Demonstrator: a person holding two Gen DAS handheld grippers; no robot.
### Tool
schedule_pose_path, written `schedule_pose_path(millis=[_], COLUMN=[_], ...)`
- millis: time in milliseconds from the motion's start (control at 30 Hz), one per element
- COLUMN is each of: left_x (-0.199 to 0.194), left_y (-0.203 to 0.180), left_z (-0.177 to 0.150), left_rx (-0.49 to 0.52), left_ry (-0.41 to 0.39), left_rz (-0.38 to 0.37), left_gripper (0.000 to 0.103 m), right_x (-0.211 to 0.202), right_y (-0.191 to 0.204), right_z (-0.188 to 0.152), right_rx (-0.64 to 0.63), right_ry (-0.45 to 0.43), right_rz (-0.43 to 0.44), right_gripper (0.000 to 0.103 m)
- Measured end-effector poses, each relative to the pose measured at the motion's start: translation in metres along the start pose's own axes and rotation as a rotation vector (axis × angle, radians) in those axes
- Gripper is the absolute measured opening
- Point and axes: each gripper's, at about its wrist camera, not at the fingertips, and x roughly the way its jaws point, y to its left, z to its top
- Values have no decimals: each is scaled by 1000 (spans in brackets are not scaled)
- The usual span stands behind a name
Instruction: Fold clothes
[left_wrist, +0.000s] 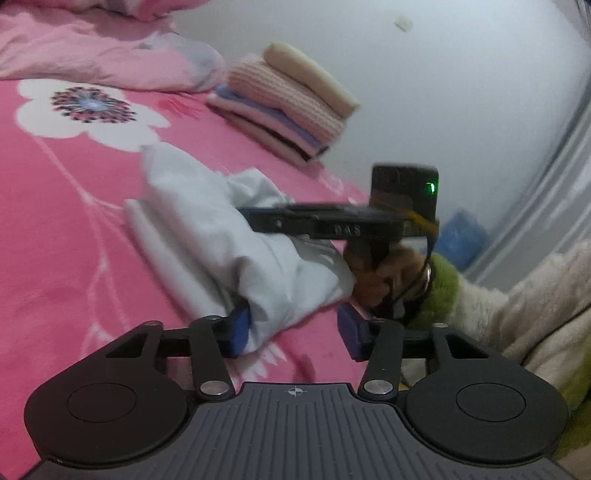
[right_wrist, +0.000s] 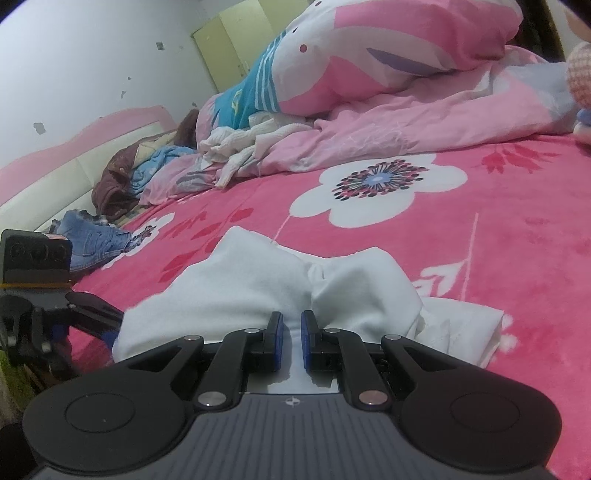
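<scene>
A white garment (left_wrist: 207, 229) lies bunched on the pink flowered bedspread (left_wrist: 55, 229). My left gripper (left_wrist: 295, 332) stands partly open around its near end. The cloth touches the left blue pad (left_wrist: 240, 328), while the right pad (left_wrist: 349, 332) is clear of it. My right gripper (left_wrist: 255, 219) reaches in from the right, held by a person's hand (left_wrist: 384, 277), with its tips buried in the cloth. In the right wrist view the right gripper (right_wrist: 291, 339) is shut on a fold of the white garment (right_wrist: 240, 280). The left gripper (right_wrist: 107, 325) sits at that garment's left edge.
A stack of folded clothes (left_wrist: 288, 107) sits by the white wall. A rumpled pink duvet (right_wrist: 406, 122) and a pillow (right_wrist: 388, 48) fill the far side. Unfolded clothes lie near the headboard: a white knit (right_wrist: 240, 144), jeans (right_wrist: 92, 236) and a brown garment (right_wrist: 114, 177).
</scene>
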Motion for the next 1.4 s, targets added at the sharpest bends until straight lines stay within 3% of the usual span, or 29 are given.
schedule_pose_path(millis=[133,233,433,633,800,933,1033,1167,1267,1333,1367,1400], left_x=[-28,-43,-38,-37,-9,-5,-6,-7,-9,-13,-16,-18], left_y=[4,1,-11,-20,-16,2,10,12,10,8,8,7], left_z=[-4,-5,-5,-7,3,1,-3,-5,-4,-4,-5,-5], left_rx=[-49,-80,-116,-185,-209,-294,-324,-339,-351,-367,-375,-383], left_ry=[-106,-161,-135,-225,-140,-139,-148,-153,-156,-171,-179,-188], left_rz=[53,148,247,296,409,411,390,378,374,370,368,365], left_gripper=[47,47,50,53,55,55,55,56,56,56,56,56], right_x=[0,0,-1,-15,-45,-57,-59,-80,-92,-94,-92,-89], right_y=[-1,0,6,34,64,71,54,31,50,72,85,98], right_z=[-1,0,2,9,6,-13,-34,-29,-21,-21,-23,-28], right_rx=[3,1,-15,-119,-210,-248,-226,-57,-158,-296,-381,-481], right_ry=[1,5,11,-8,-82,-38,30,-15,-38,-18,-2,15], right_rz=[-2,-8,-37,-126,-65,-12,-95,-97,-77,-66,-68,-83], right_gripper=[11,11,11,11,11,11,11,11,12,20,39,45])
